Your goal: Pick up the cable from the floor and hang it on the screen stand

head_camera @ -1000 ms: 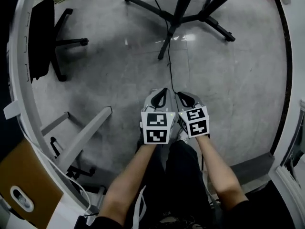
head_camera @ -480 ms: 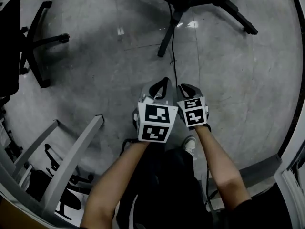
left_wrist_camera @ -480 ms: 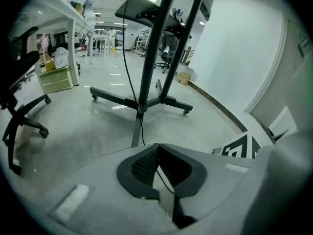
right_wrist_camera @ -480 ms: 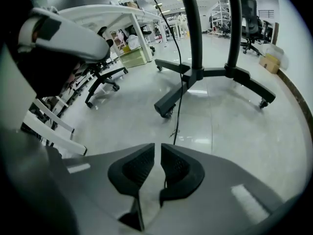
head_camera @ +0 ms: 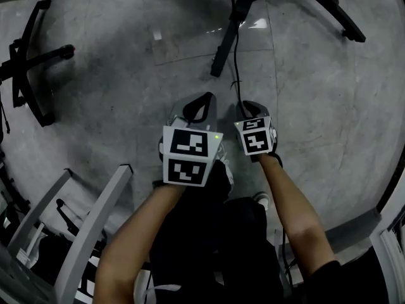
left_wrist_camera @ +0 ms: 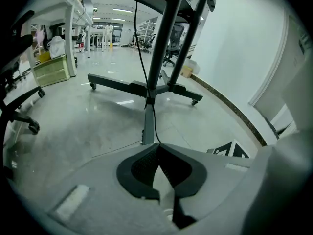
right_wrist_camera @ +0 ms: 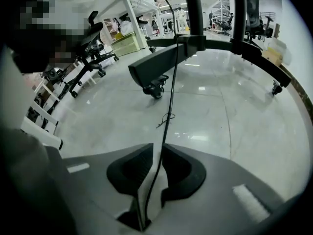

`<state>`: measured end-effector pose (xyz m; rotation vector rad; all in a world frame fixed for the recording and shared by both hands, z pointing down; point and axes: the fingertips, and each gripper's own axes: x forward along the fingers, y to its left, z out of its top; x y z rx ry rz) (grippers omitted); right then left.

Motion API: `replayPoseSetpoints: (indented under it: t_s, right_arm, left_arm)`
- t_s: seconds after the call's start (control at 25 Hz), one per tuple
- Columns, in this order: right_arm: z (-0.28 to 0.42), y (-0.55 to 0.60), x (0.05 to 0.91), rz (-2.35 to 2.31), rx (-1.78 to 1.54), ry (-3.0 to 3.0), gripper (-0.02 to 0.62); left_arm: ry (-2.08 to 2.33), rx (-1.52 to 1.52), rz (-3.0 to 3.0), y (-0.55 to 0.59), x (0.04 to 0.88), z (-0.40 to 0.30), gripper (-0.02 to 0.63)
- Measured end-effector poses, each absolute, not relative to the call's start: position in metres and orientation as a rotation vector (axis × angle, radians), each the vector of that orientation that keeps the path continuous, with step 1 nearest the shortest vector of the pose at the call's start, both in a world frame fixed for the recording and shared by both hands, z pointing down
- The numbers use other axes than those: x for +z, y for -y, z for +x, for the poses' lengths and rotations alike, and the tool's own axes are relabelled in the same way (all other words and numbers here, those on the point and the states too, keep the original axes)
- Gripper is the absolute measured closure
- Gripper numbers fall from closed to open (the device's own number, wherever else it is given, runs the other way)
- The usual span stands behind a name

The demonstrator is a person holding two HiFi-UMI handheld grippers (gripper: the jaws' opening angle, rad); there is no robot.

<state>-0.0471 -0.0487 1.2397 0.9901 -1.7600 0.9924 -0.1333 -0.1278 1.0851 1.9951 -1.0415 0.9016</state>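
A thin black cable runs from the black screen stand across the grey floor to my right gripper. In the right gripper view the cable passes through the narrow gap of the right gripper. Its jaws are opening and the pads stand just off the cable. My left gripper is close beside it, on the left. In the left gripper view the left gripper has its tips together. The cable drops from the stand's pole and vanishes behind those tips.
The stand's wheeled legs spread over the floor just ahead. An office chair base stands at the far left, and grey desk legs at the near left. A wall skirting runs along the right. White desks and chairs lie further off.
Both grippers have moved forward toward the stand and drawn slightly apart. The left one now sits higher and nearer the camera. The stand's legs have slid up to the top edge.
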Motion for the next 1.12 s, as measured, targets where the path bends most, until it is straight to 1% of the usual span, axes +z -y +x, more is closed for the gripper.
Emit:
replayPoseSetpoints:
  t_s: [0.12, 0.28, 0.36, 0.48, 0.6, 0.68, 0.88, 1.12]
  right_arm:
    - [-0.047, 0.053, 1.261, 1.0, 0.981, 1.736, 0.525]
    - [-0.048, 0.06, 1.277, 1.023, 0.96, 1.706, 0.525]
    - [-0.046, 0.06, 1.28, 1.038, 0.945, 1.696, 0.546]
    - [-0.045, 0.059, 1.28, 1.036, 0.913, 1.705, 0.549]
    - [-0.046, 0.06, 1.281, 1.008, 0.934, 1.704, 0.577]
    - [-0.048, 0.06, 1.28, 0.981, 0.946, 1.696, 0.581]
    - [-0.047, 0.061, 1.249, 0.952, 0.87, 1.73, 0.581]
    - [-0.042, 0.059, 1.178, 0.937, 0.776, 1.791, 0.583]
  left_arm:
    - [1.071, 0.901, 1.987, 0.135, 1.098, -0.146, 0.607]
    - [1.101, 0.876, 1.962, 0.14, 1.11, -0.159, 0.607]
    - [1.111, 0.865, 1.947, 0.141, 1.114, -0.163, 0.607]
    - [1.119, 0.873, 1.948, 0.143, 1.116, -0.167, 0.607]
    - [1.121, 0.872, 1.952, 0.142, 1.112, -0.167, 0.607]
    - [1.117, 0.875, 1.959, 0.139, 1.106, -0.165, 0.607]
    - [1.129, 0.857, 1.969, 0.133, 1.077, -0.159, 0.607]
    - [1.141, 0.83, 1.977, 0.125, 1.024, -0.143, 0.607]
